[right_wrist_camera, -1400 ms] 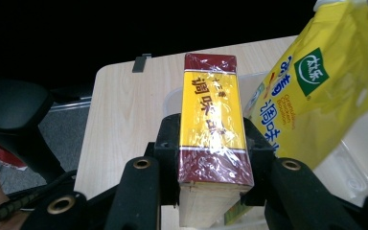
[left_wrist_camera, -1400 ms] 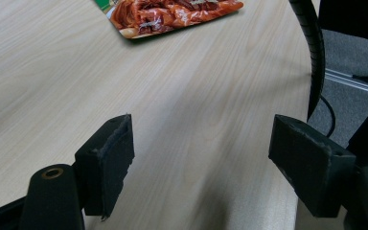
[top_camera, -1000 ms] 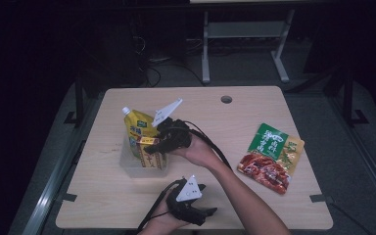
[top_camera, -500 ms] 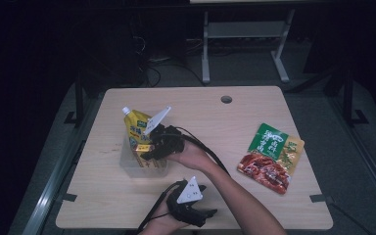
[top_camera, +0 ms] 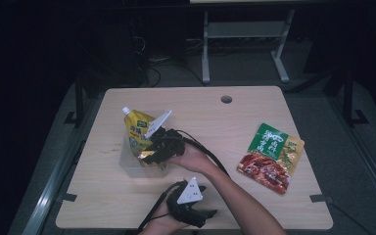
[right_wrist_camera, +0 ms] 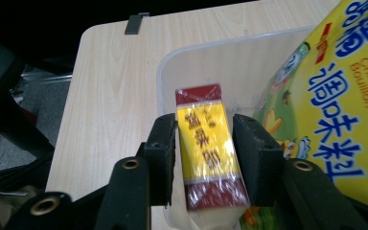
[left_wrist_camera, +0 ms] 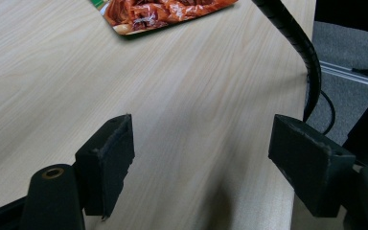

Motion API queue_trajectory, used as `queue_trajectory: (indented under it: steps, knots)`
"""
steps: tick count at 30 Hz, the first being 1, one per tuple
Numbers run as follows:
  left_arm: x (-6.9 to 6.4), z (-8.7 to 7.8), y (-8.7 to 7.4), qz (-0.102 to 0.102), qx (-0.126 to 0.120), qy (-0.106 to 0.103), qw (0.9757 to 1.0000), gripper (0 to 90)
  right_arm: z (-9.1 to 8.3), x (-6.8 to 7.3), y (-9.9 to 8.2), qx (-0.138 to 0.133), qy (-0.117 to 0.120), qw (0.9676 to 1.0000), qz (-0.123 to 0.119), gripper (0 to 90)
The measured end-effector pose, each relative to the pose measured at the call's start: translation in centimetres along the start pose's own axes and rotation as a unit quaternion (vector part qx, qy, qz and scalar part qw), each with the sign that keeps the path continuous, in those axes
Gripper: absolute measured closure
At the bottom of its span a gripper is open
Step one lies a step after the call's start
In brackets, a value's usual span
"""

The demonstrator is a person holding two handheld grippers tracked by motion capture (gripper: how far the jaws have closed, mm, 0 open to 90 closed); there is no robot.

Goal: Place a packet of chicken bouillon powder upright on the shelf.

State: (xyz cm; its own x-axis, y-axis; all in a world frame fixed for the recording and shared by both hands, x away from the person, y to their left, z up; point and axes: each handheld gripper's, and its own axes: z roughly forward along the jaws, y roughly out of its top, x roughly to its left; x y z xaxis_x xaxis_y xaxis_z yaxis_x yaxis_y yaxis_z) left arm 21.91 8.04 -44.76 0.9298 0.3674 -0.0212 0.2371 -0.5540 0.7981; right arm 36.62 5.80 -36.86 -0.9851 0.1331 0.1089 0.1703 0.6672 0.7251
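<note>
High view, left to right. A clear plastic rectangular bin stands on the light wooden table, left of centre in the frame. A tall yellow spouted pouch of chicken bouillon leans upright in the bin, its white cap at the upper left. The right gripper, borne by a hand reaching in from the lower centre, points into the bin just beside the pouch. Below it, near the bottom edge of the frame, the left gripper rests by the table's near edge, well apart from the bin. At the right of the table lies a flat green and red seasoning packet.

Left gripper view. The jaws are spread wide with bare tabletop between them; a corner of the seasoning packet lies at the top of the frame.

Right gripper view. A small yellow box with dark red ends, wrapped in clear film, stands between the jaws at centre, inside the bin. The jaws have just been opening: narrow gaps show between the pads and the box's sides, so the box sits between them unpinched. The bouillon pouch occupies the right of the frame, just beside the box.
</note>
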Motion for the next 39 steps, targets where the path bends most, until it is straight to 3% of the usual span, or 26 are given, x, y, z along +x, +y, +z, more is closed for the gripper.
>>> queue_trajectory:
  steps: [8,19,28,39]
  knots:
    - [0.1,0.1,0.0,0.009,0.003,0.0,1.0,23.3,-1.2,0.0,-0.4,-0.014,-0.011,0.9998,0.003,54.6]
    - [-0.1,0.3,-0.1,-0.005,0.002,-0.004,1.0,21.9,-3.2,0.2,-1.6,-0.034,-0.012,0.9992,0.02,49.3]
    - [0.0,0.3,-0.1,0.001,0.01,0.0,0.9999,21.9,-4.8,0.1,-2.7,-0.045,-0.016,0.9982,0.038,47.7]
    - [0.0,0.4,-0.1,-0.006,0.01,0.002,0.9999,21.4,-6.9,-0.3,-4.1,-0.053,-0.024,0.9965,0.06,46.6]
